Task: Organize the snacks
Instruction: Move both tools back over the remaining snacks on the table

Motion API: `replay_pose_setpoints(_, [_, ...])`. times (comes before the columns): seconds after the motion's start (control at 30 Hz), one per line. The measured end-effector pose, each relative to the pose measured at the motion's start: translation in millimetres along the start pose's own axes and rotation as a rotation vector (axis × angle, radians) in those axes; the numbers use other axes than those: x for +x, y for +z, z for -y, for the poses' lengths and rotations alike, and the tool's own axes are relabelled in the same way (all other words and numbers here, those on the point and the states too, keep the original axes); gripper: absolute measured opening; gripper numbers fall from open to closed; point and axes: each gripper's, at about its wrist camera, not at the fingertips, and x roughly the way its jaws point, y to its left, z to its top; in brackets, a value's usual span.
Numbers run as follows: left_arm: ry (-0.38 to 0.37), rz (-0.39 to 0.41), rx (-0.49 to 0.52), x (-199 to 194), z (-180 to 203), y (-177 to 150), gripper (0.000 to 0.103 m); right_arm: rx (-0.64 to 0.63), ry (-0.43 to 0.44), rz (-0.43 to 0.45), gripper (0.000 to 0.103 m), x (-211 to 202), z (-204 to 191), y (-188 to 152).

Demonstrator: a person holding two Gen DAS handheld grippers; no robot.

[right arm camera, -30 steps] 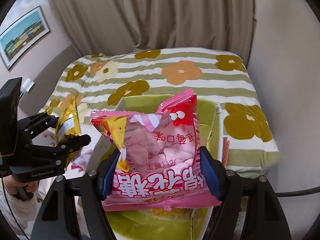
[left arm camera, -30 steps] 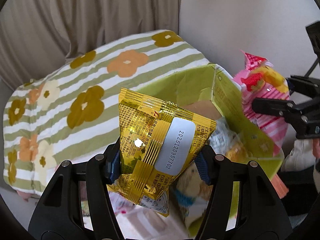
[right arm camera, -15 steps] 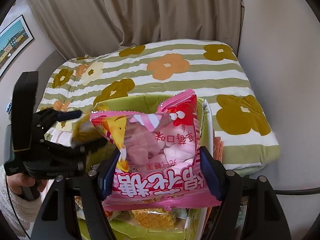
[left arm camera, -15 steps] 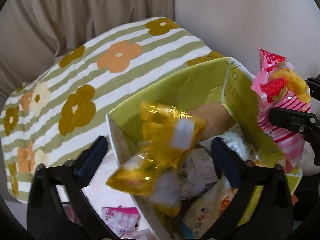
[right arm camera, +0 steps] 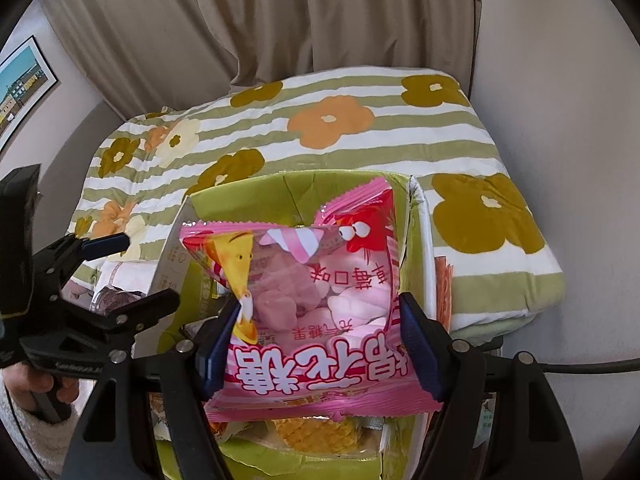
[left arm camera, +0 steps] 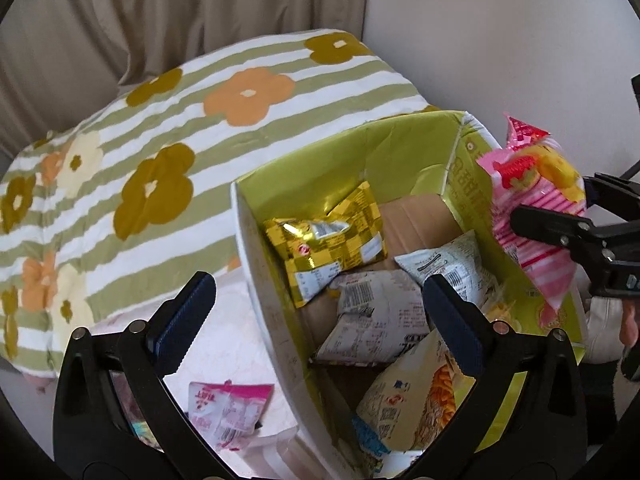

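A green cardboard box [left arm camera: 304,168] stands open on the bed and holds several snack packs. A gold snack pack [left arm camera: 332,240] lies inside at its far left corner. My left gripper [left arm camera: 320,316] is open and empty above the box's left wall. My right gripper [right arm camera: 320,336] is shut on a pink marshmallow bag [right arm camera: 308,292] and holds it over the box [right arm camera: 240,196]. The bag also shows in the left wrist view [left arm camera: 536,208] at the box's right side.
A striped flower-print quilt [left arm camera: 160,128] lies behind the box. A small pink snack pack [left arm camera: 228,408] lies on the white sheet left of the box. Curtains and a wall stand behind. A framed picture [right arm camera: 20,84] hangs at the left.
My left gripper opened and let go of the gold snack pack, which dropped into the box. My right gripper still holds the pink bag, now closer over the box.
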Motion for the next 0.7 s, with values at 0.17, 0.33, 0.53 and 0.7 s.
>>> replay_pose_setpoints(0.17, [-0.004, -0.014, -0.045, -4.5, -12.4, -9.7, 0.103, 0.002, 0.025, -0.016, 0.072, 16.8, -4.0, 9.5])
replay_pose_setpoints(0.33, [-0.013, -0.001, -0.064, -14.1, -16.0, -19.8, 0.103, -0.039, 0.034, 0.083, 0.103, 16.3, -13.2, 7.7])
replay_pose_setpoints(0.53, [0.003, 0.004, -0.076, -23.2, -13.4, -33.7, 0.103, -0.061, 0.016, 0.045, 0.103, 7.5, -15.3, -11.5])
replay_pose_setpoints(0.7, [0.025, 0.033, -0.09, -43.6, -11.8, -43.6, 0.103, -0.102, 0.007, 0.071, 0.103, -19.3, -22.4, -20.3])
